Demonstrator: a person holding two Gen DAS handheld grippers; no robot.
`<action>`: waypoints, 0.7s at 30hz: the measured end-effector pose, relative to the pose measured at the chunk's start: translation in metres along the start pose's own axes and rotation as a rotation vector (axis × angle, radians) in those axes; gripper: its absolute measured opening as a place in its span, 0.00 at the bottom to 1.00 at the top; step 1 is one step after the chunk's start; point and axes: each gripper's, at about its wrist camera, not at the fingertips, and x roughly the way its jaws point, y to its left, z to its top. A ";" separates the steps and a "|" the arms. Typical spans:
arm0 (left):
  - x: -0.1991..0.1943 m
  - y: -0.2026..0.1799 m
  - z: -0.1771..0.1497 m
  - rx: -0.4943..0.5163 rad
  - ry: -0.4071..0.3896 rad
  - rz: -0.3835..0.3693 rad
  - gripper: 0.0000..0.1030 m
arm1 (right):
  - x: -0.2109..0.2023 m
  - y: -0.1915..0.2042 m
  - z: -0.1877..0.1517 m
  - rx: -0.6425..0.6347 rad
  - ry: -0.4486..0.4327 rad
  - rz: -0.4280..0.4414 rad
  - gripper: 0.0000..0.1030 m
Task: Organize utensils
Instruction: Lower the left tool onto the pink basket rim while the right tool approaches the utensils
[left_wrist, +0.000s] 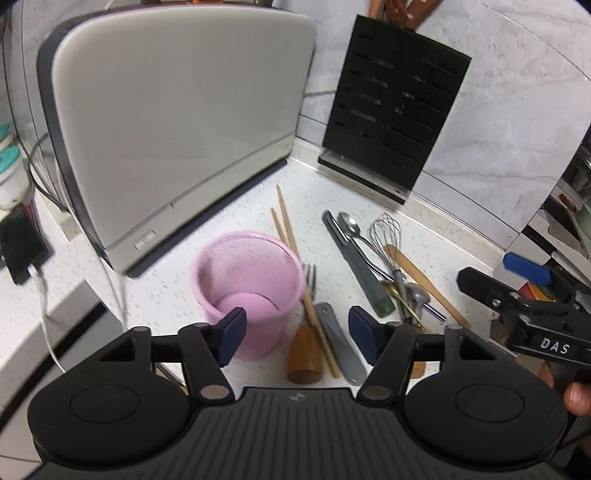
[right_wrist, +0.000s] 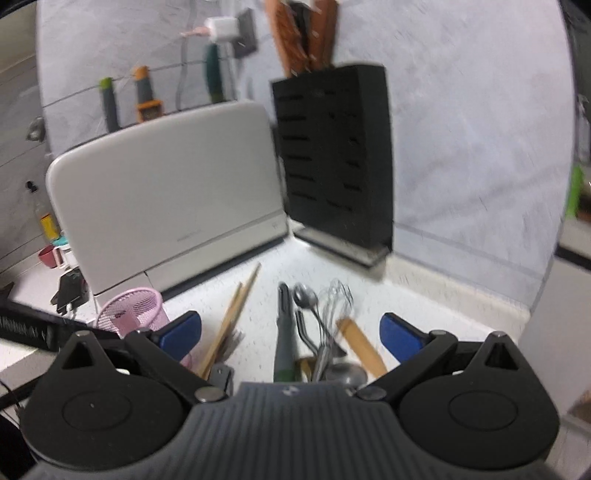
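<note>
Kitchen corner: white speckled countertop (left_wrist: 229, 218) under a pale marbled wall.

Back left: large grey appliance (left_wrist: 177, 122). Back right: black slotted knife block (left_wrist: 395, 110), wooden handles standing out of its top.

Pink mesh cup (left_wrist: 251, 284): upright on the counter, just in front of the appliance; nothing is visible inside it.

Utensils, loose on the counter to the right of the cup:
- wooden chopsticks (left_wrist: 286, 225), beside the cup's rim
- fork (left_wrist: 311, 278)
- grey flat-handled piece (left_wrist: 338, 343)
- green-handled tool (left_wrist: 356, 264)
- spoon (left_wrist: 349, 223)
- wire whisk (left_wrist: 386, 232)
- wooden spatula (left_wrist: 424, 284)

Left gripper (left_wrist: 297, 330): jaws apart, nothing between the pads; hovers over the cup's near side and the fork end.

Right gripper (right_wrist: 290, 334): jaws wide apart, empty, above the utensil pile; a person's fingers (left_wrist: 578, 398) show at its handle.
</note>
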 end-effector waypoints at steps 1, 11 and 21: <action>0.000 0.003 0.003 0.004 0.005 0.019 0.72 | -0.001 0.001 0.002 -0.030 -0.020 0.015 0.97; 0.000 0.035 0.017 0.031 -0.172 0.070 0.76 | 0.046 -0.023 0.030 -0.032 0.080 0.010 0.97; 0.041 0.058 0.017 0.005 0.004 0.097 0.60 | 0.071 -0.038 0.030 -0.042 0.073 -0.012 0.93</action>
